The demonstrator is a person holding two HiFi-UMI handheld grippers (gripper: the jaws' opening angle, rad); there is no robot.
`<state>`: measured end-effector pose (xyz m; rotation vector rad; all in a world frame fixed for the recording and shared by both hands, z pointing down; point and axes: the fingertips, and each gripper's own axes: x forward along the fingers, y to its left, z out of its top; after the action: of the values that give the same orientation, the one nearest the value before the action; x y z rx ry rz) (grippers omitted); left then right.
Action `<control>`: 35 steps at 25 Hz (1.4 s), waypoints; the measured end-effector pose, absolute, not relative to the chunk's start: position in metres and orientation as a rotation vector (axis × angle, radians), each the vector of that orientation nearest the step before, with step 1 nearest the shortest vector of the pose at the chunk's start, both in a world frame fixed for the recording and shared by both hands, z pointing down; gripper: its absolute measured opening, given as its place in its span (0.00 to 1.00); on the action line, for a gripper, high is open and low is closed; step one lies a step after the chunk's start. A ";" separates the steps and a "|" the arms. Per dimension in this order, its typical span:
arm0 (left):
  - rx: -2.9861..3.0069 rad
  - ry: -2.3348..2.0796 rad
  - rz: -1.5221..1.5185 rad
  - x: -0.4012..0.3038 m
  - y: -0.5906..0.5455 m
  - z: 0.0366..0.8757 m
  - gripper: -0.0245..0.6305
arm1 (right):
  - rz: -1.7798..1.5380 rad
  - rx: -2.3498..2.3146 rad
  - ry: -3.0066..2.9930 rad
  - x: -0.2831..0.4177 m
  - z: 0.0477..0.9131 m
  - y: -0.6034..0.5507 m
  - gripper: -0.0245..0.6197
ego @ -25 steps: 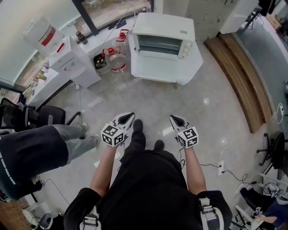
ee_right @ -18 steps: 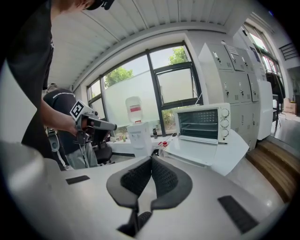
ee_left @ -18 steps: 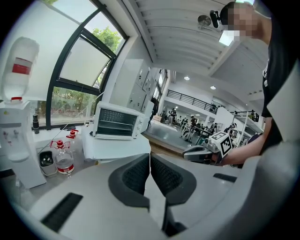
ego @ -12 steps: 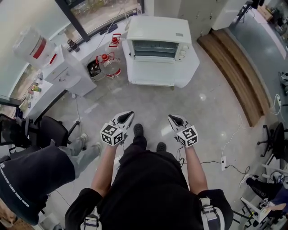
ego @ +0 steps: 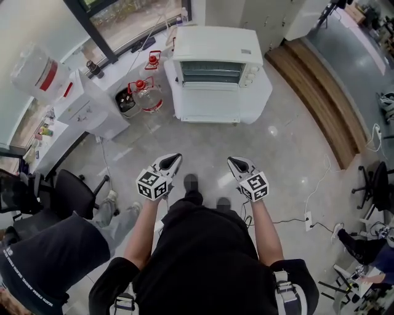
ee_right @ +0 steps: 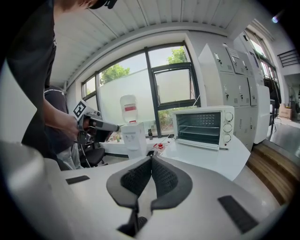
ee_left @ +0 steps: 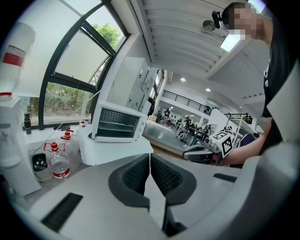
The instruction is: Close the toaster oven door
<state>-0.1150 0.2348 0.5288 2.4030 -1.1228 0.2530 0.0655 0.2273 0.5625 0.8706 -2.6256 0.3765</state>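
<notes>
**Item: toaster oven**. White, on a white-draped surface. It sits at the far L part of the surface, by the back edge near the window. The front faces the wearer.
- Racks show plainly in the opening, and 3 knobs run down the R side of the front.
- Door: looks dropped open, since a pale strip lies at the foot of the opening. Can't make out more of it.
- Nothing touches the oven.

**L tool**. Jaws together, pads meeting, nothing btwn them. Held over the floor, well short of the surface's near edge, pointed toward the oven.

**R tool**. Jaws likewise together, pads meeting, nothing btwn them. Also over the floor and well short of the surface, pointed the same way. The two tools sit level w/ each other and apart, either side of the wearer's shoes.

**Surroundings**
- Two red-capped glass jugs on the floor just L of the surface.
- Water dispenser further L, w/ an inverted bottle on top.
- Wood step on the floor R of the surface.
- Office chair at lower L.
- Second person in a dark top beside the chair.
- Cables on the floor at lower R.
</notes>
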 end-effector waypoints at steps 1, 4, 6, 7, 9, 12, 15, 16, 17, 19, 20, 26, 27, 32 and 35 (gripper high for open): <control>2.406 -1.116 0.253 -0.117 0.232 0.529 0.08 | 0.375 0.874 -2.623 0.062 0.563 0.225 0.06; 2.413 -1.093 0.260 -0.124 0.223 0.531 0.08 | 0.379 0.892 -2.614 0.055 0.565 0.218 0.06; 2.415 -1.081 0.265 -0.129 0.217 0.533 0.08 | 0.385 0.908 -2.608 0.051 0.565 0.214 0.06; 2.417 -1.074 0.267 -0.131 0.213 0.533 0.08 | 0.387 0.918 -2.606 0.050 0.566 0.211 0.06; 2.429 -1.054 0.274 -0.136 0.205 0.534 0.08 | 0.387 0.938 -2.602 0.047 0.566 0.205 0.06; 2.454 -1.014 0.286 -0.141 0.194 0.535 0.08 | 0.384 0.971 -2.603 0.041 0.565 0.197 0.06; 2.482 -0.973 0.288 -0.142 0.184 0.536 0.08 | 0.377 1.005 -2.606 0.036 0.565 0.192 0.08; 2.494 -0.959 0.289 -0.143 0.182 0.536 0.08 | 0.377 1.015 -2.605 0.034 0.565 0.190 0.12; 2.506 -0.944 0.289 -0.143 0.179 0.536 0.08 | 0.376 1.027 -2.600 0.032 0.566 0.188 0.17; 2.525 -0.920 0.290 -0.143 0.175 0.537 0.10 | 0.364 1.059 -2.581 0.029 0.568 0.184 0.27; 2.529 -0.915 0.294 -0.144 0.173 0.539 0.18 | 0.354 1.080 -2.570 0.028 0.569 0.182 0.34; 2.549 -0.936 0.336 -0.158 0.165 0.549 0.45 | 0.266 1.237 -2.515 0.029 0.566 0.166 0.72; 2.552 -0.941 0.339 -0.161 0.164 0.550 0.45 | 0.261 1.252 -2.510 0.029 0.566 0.164 0.74; 2.547 -0.945 0.345 -0.177 0.159 0.557 0.47 | 0.264 1.293 -2.486 0.028 0.566 0.158 0.76; 2.539 -0.949 0.340 -0.182 0.157 0.558 0.47 | 0.280 1.308 -2.476 0.028 0.566 0.157 0.76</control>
<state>-0.1821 0.1568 0.5583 2.5385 -0.9490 0.3397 0.0282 0.1566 0.5665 1.3083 -2.4763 0.2795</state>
